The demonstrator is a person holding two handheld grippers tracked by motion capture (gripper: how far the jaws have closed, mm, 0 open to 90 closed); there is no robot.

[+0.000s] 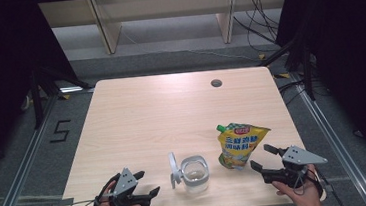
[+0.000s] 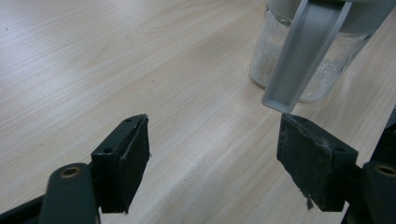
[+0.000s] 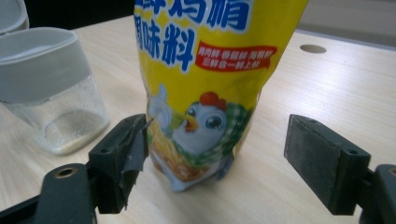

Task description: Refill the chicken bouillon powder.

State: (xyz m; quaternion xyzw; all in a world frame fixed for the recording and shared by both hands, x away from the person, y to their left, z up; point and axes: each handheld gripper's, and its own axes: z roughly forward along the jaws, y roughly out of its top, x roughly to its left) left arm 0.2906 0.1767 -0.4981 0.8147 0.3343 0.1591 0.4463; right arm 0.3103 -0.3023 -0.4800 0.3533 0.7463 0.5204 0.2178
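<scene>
Nearest the person, right tool (image 1: 261, 158) held low over the table (image 1: 137, 117), jaws spread wide and gripping nothing; left tool (image 1: 145, 183) likewise released, jaws well apart over bare wood. Just ahead of the right tool, standing upright between the lines of its two jaws but touching neither, the yellow pouch (image 3: 205, 88); in the right tool's view (image 3: 217, 163) the base sits a little beyond the pad tips, nearer the left pad than the right. Likely soft and pliable, a filled foil bag that will dent and bulge under pressure; probably light to middling in weight; glossy skin, so liable to slip if pinched on the bulging belly. Best taken across the mid-body from both flat faces, or higher near the narrower neck under the green cap (image 1: 220, 128), where the film is flatter and the load hangs below; squeezing low risks tipping it backward. Further to the side, the jar (image 1: 195, 173), clear-walled with a grey collar and a flip lid (image 1: 174, 169) standing open; rigid, smooth, apparently plastic or glass, holding a shallow layer of pale granules; seen from the left tool (image 2: 215, 154), the hanging lid tab (image 2: 303, 60) just above the right pad, the jar body beyond. Far across the table, a round cable hole (image 1: 216, 83).
</scene>
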